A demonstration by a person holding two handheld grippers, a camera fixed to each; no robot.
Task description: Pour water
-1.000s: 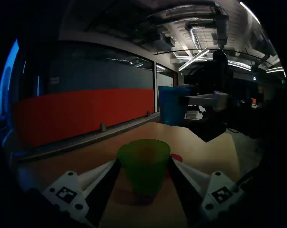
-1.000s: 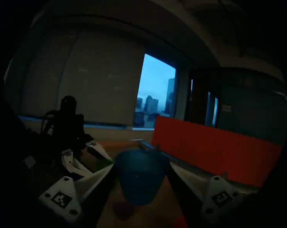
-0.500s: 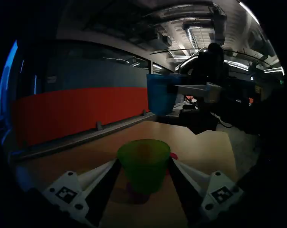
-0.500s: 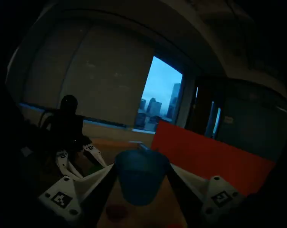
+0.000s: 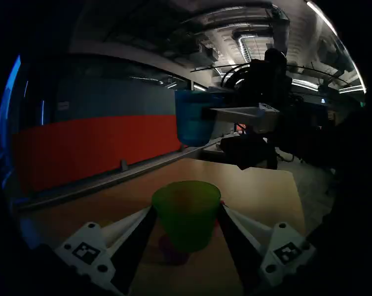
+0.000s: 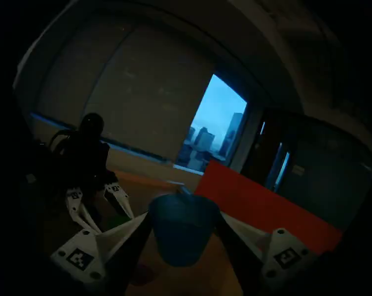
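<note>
Left gripper view: green cup (image 5: 186,214) upright, jaws clamped | right gripper view: blue cup (image 6: 183,236) likewise

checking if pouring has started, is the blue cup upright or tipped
Upright, or nearly: in the left gripper view the blue cup has its rim on top, held by the right gripper.

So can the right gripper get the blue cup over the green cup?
Probably yes: the right gripper holds the blue cup raised beyond the green cup, with only open air between.
</note>
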